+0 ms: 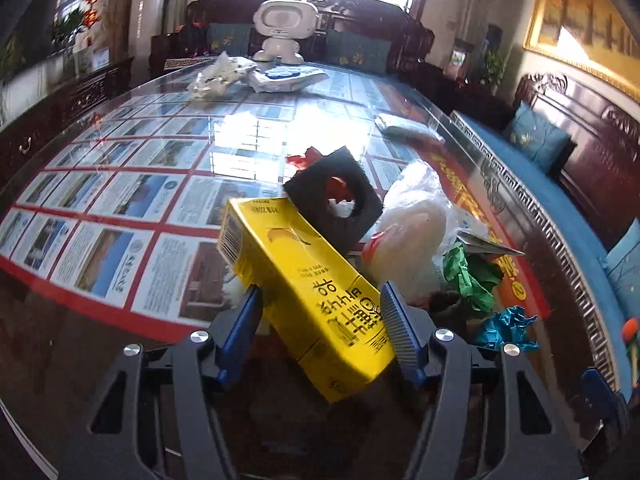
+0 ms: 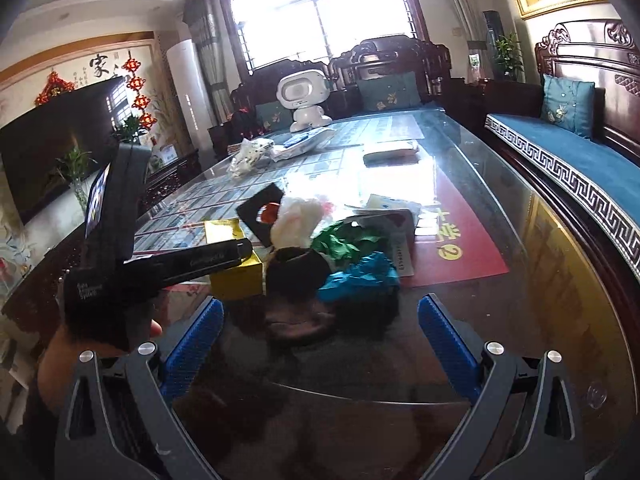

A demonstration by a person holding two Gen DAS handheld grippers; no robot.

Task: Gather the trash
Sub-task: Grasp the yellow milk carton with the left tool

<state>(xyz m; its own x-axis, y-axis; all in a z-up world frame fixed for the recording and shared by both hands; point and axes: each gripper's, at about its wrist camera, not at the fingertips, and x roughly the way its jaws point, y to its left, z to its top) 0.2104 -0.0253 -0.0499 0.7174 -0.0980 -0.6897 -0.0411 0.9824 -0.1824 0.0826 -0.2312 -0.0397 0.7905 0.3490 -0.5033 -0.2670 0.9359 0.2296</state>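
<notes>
Blue-padded left tool (image 1: 320, 312) gripped a yellow carton (image 1: 304, 280) askew beside the tabletop's (image 1: 120, 200) trash heap; such a slanted hold risked slippage. Right tool (image 2: 320, 332) hung open before the teal wrapper (image 2: 360, 276).

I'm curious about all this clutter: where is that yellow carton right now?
In the left wrist view, the yellow carton sits between the fingers of the left tool, at the near end of the glass table, just in front of the black foam square.
</notes>
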